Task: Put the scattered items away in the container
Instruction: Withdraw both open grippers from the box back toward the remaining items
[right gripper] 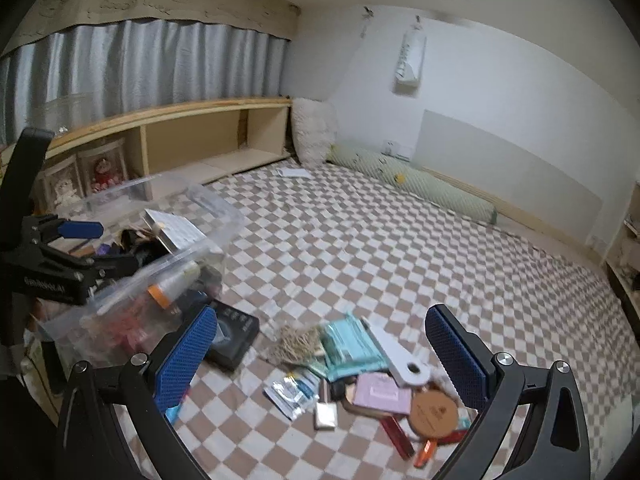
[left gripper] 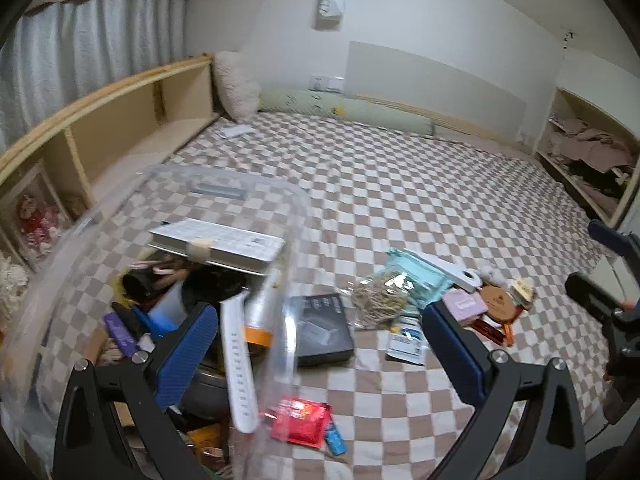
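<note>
A clear plastic container (left gripper: 294, 216) stands on the checkered bed at the left, holding a grey box (left gripper: 218, 246), a white strip (left gripper: 238, 364) and several small items. It also shows in the right wrist view (right gripper: 224, 208). My left gripper (left gripper: 320, 344) is open and empty, straddling the container's near right wall. My right gripper (right gripper: 320, 352) is open and empty above a scattered pile: a twine bundle (right gripper: 298, 344), teal packets (right gripper: 352, 350), a pink box (right gripper: 382, 394), a round brown disc (right gripper: 434, 414). A black box (left gripper: 322, 328) and a red packet (left gripper: 300, 420) lie beside the container.
A wooden shelf (right gripper: 208, 136) runs along the left wall under curtains. A green bolster (right gripper: 412, 184) and a white pillow (right gripper: 314, 130) lie at the far end. A shelf with clothes (left gripper: 588, 152) is at the right. The right gripper shows in the left view (left gripper: 608, 296).
</note>
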Motion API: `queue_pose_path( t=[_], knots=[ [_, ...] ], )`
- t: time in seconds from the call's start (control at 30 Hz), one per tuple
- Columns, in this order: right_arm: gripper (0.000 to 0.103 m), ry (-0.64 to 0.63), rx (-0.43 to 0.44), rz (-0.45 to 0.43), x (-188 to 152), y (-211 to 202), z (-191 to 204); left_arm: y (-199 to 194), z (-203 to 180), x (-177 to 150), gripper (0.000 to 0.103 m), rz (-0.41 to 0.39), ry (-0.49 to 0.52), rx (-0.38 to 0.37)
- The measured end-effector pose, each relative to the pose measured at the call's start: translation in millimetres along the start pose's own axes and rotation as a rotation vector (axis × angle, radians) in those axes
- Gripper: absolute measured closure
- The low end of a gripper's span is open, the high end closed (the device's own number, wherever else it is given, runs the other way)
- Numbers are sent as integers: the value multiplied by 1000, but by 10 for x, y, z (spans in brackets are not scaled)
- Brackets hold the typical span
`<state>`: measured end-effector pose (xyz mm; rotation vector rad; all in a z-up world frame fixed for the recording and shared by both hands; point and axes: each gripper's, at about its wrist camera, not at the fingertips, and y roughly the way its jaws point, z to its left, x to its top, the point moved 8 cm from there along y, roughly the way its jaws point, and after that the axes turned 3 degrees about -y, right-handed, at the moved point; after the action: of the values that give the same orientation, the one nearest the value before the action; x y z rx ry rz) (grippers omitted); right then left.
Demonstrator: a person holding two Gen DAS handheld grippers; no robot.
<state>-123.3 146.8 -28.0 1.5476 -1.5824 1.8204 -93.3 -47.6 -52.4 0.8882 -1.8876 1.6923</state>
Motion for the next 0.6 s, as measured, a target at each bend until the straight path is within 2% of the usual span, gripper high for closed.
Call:
queue_pose_path(
  t=[0.13, 0.23, 0.37, 0.47, 0.6],
  knots=[
    [0, 13, 3, 64, -234, 14, -88, 91, -165, -88, 0, 55, 30, -38],
    [0, 13, -13, 120, -521, 33, -161, 149, -335, -183, 0, 78, 123, -32],
    [0, 70, -49, 204, -947, 126, -368, 266, -516, -333, 0, 117, 230, 3],
    [0, 141, -60, 300, -1240, 275, -535, 394, -571, -461, 0, 154, 287, 39],
    [0, 209, -50, 386, -1512, 391, -627, 619, -612, -694, 0, 218, 385, 118]
  ],
)
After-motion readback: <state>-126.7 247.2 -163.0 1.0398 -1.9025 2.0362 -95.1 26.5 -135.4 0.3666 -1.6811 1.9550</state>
